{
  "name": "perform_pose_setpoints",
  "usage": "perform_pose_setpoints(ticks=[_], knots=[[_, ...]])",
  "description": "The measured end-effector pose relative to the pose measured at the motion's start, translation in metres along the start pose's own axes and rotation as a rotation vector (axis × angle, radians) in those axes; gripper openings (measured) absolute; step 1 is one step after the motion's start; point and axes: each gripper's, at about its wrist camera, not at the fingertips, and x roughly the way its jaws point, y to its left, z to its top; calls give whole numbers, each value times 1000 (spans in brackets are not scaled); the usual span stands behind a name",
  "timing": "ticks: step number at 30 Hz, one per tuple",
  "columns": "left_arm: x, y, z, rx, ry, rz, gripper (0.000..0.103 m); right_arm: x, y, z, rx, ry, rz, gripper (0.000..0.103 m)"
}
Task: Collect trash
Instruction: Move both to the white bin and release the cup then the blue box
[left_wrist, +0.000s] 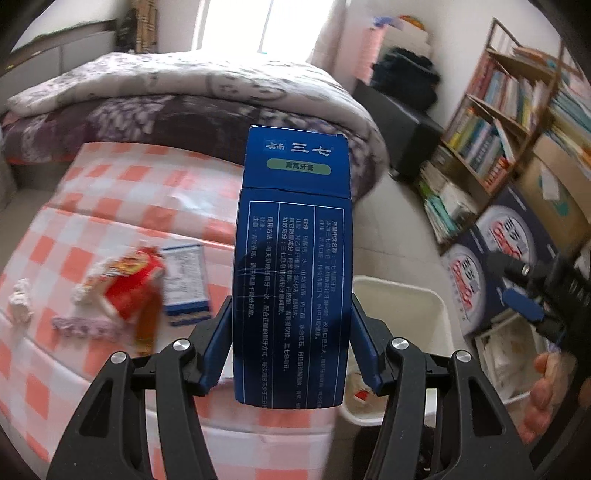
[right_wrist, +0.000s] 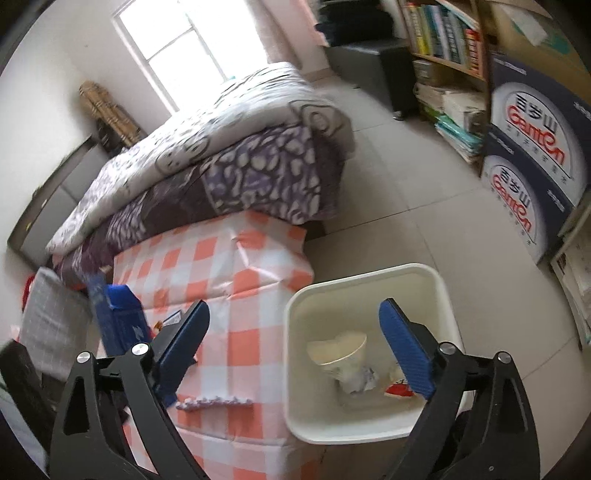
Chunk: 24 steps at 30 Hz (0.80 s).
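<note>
The left hand-held gripper (left_wrist: 291, 343) is closed on a blue toothpaste box (left_wrist: 293, 266), its two blue pads pressed against the box's long sides near the lower end. The box stands upright between the fingers, its top flap slightly lifted, white Chinese print running down its face. It is held in the air above the right edge of the desk (left_wrist: 110, 192), which is covered by an orange-and-white checked cloth, with the white trash bin (left_wrist: 439, 306) just beyond that edge on the floor.

On the desk's left part lie more scraps: a red and yellow snack packet (left_wrist: 125, 284), a small blue-and-white carton (left_wrist: 184, 284) just beside it, a crumpled white tissue (left_wrist: 20, 302) near the left edge, and a strip of purple lace (left_wrist: 85, 326) towards the near edge.

The right hand-held gripper (right_wrist: 295, 347) is wide open and holds nothing. It hangs over the gap where the desk's right side meets the bin, one pad above the cloth, the other above the bin's interior. In the bin lie a dented paper cup (right_wrist: 340, 350), crumpled paper (right_wrist: 364, 382) and a red wrapper (right_wrist: 399, 387). In the right wrist view the blue box shows at the desk's left side, blurred.

Behind the desk is a bed (right_wrist: 221, 155) with a purple patterned quilt; a bookshelf (left_wrist: 506, 110) and stacked Ganten cartons (right_wrist: 532, 155) stand along the wall to the right.
</note>
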Motion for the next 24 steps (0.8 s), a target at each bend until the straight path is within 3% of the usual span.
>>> perform_pose_setpoints(ticks=[18,21,22,24], knots=[[57,-91,-28,163,106,-90,60,-23,-59,17,34,-82,-127,96],[65,-104,-33,202,132,-116,64,-22,-66,18,23,-73,-177,96],[67,-108,-35,219,141,-119,73,-20,-67,19,14,-67,-206,96],[70,-114,-39,256,157,-117,79,-15,-68,20,1,-48,-250,96]])
